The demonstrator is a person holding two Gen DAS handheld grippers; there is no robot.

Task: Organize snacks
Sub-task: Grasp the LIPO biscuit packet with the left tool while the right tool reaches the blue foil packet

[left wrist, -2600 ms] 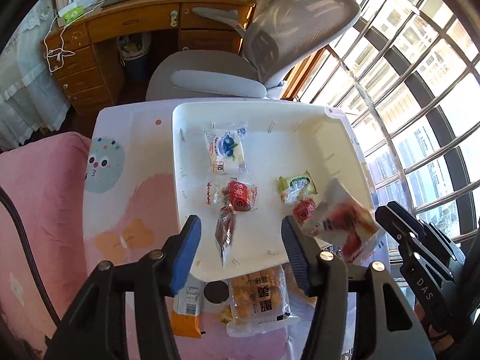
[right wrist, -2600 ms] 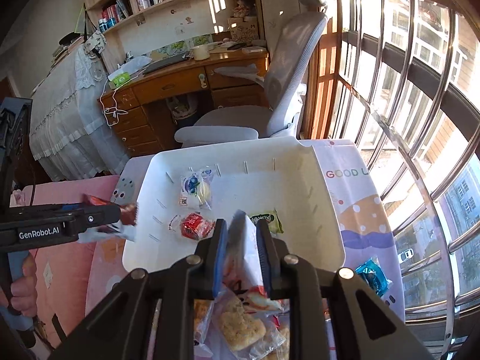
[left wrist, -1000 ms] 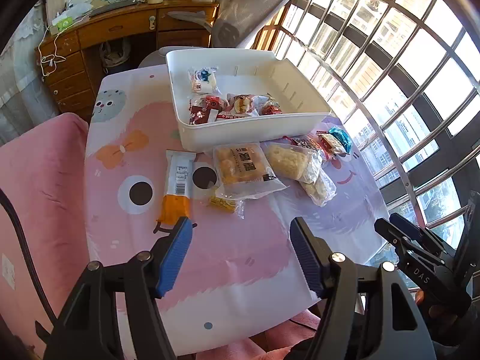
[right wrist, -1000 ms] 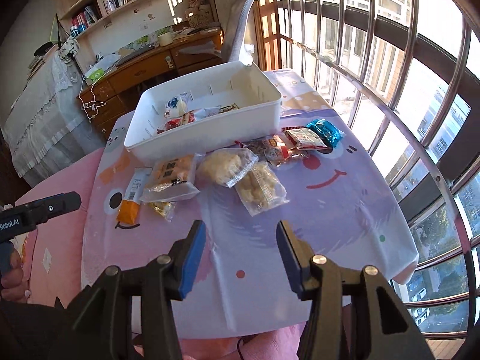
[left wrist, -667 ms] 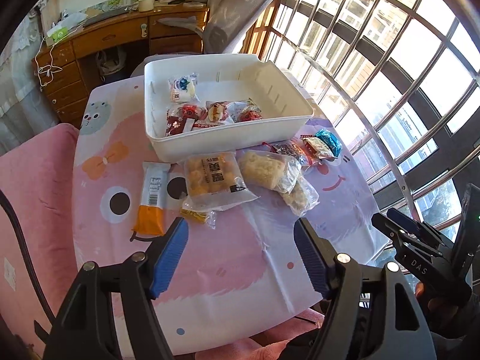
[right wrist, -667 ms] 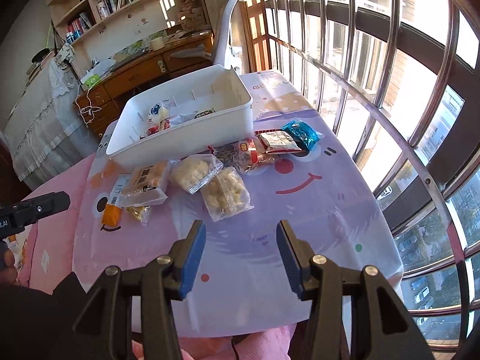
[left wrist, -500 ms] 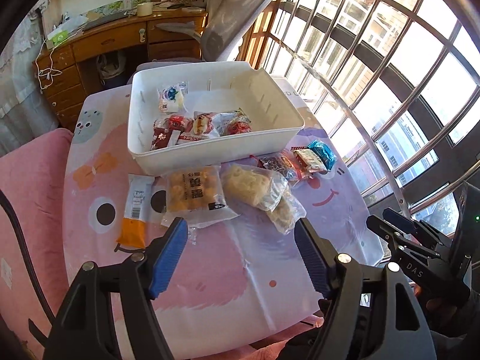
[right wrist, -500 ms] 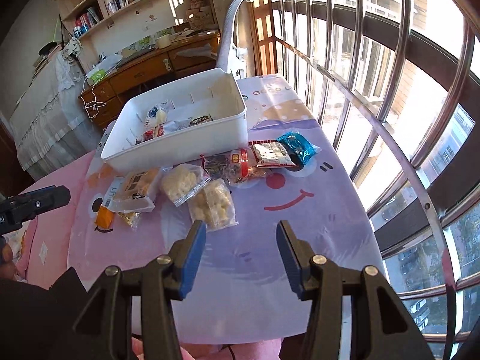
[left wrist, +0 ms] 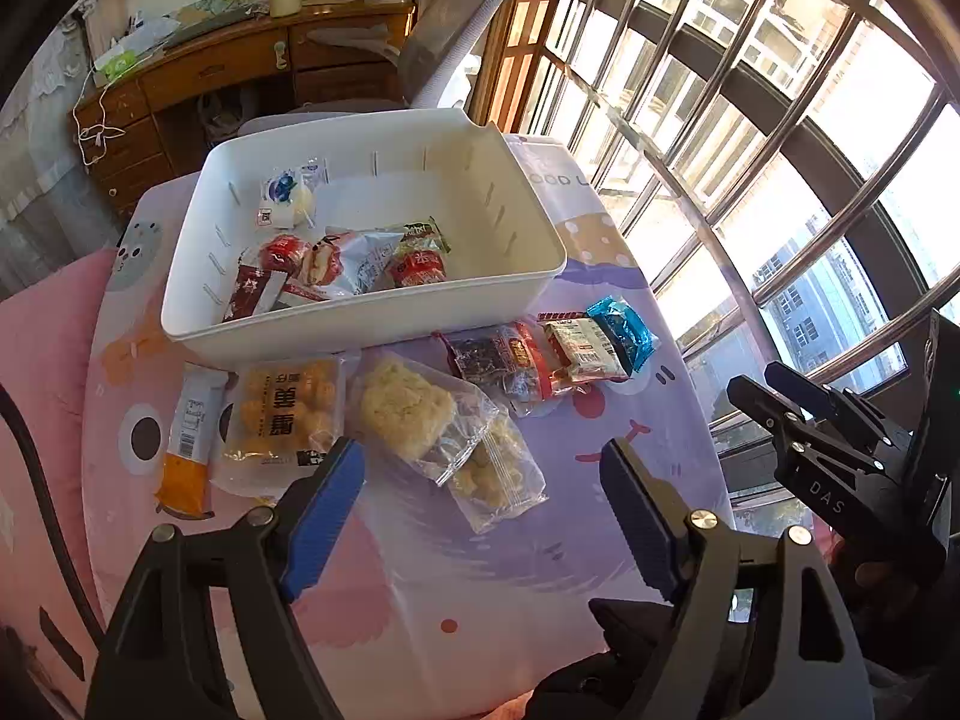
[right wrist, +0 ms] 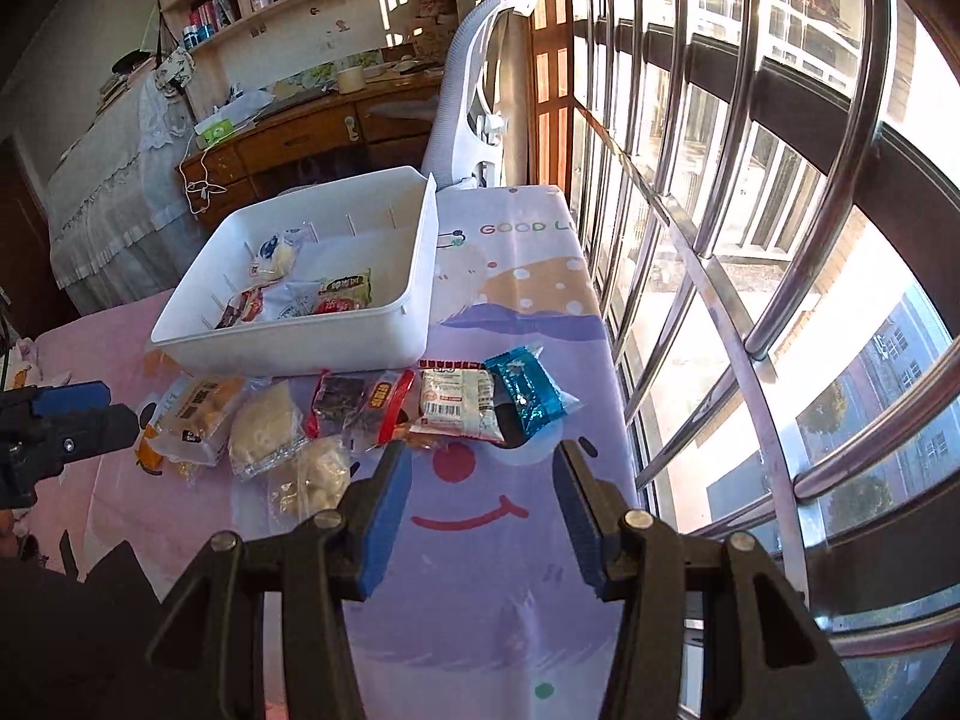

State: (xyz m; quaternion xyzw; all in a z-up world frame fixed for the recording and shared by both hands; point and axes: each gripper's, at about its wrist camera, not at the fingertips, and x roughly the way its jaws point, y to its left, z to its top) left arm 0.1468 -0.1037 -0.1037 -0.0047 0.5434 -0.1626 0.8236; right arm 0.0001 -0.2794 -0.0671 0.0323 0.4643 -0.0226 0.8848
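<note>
A white bin [left wrist: 360, 318] [right wrist: 288, 354] sits on the table and holds several snack packets. In front of it lie loose snacks: an orange bar [left wrist: 189, 441], a yellow puff bag [left wrist: 282, 414], two clear bags of pale snacks [left wrist: 414, 414] [right wrist: 264, 426], a red-black packet [left wrist: 504, 354] [right wrist: 360, 399], a white packet [right wrist: 459, 405] and a blue packet [left wrist: 624, 330] [right wrist: 525, 393]. My left gripper [left wrist: 480, 504] is open and empty, above the clear bags. My right gripper [right wrist: 480, 504] is open and empty, just short of the white and blue packets.
The table wears a pink and purple cartoon cloth [right wrist: 510, 570]. A barred window [right wrist: 750, 240] runs along the right side. A grey office chair [left wrist: 456, 54] and a wooden desk [left wrist: 228, 72] stand behind the table. A pink cushion [left wrist: 36, 336] lies on the left.
Both grippers have let go of their packets into the bin and pulled back from it. They then shifted right and came closer to the loose snacks on the cloth.
</note>
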